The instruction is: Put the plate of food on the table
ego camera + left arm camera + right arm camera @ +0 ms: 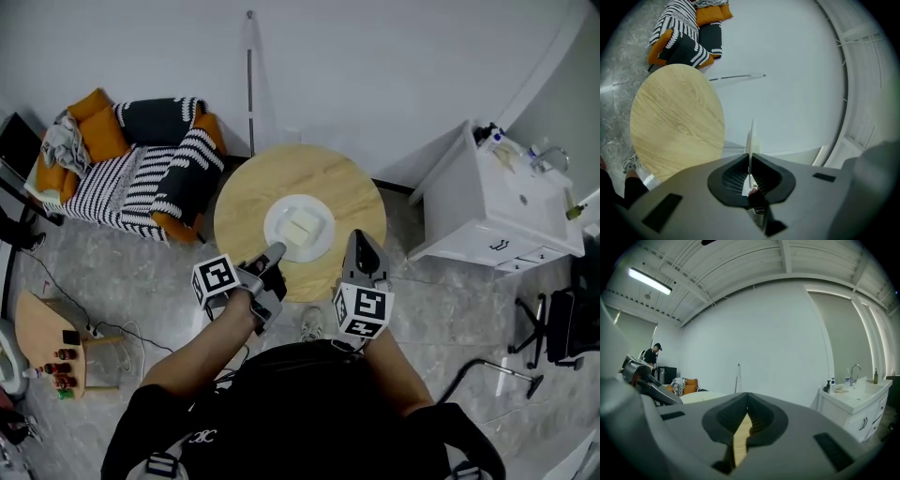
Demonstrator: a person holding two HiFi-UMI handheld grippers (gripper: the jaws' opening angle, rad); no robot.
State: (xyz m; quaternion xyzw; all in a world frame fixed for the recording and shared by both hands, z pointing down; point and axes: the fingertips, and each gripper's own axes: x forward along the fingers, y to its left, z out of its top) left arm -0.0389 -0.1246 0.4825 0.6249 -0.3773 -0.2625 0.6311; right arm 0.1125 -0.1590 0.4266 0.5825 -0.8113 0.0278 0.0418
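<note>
Above the round table, the plate hangs level with a pale block of food at its middle. The left gripper has its jaws clamped on the plate's near rim. In the left gripper view the plate shows edge-on as a thin white line running out from between the ribbed pads, and the table top lies off to one side, apart from it. The food sits past the fingertips, not touching them. The right gripper hovers over the table's near edge, just beside the plate but not touching it. Its jaws are drawn almost together on nothing, and only a slit of wood shows between them. A striped sofa stands beyond the table.
</note>
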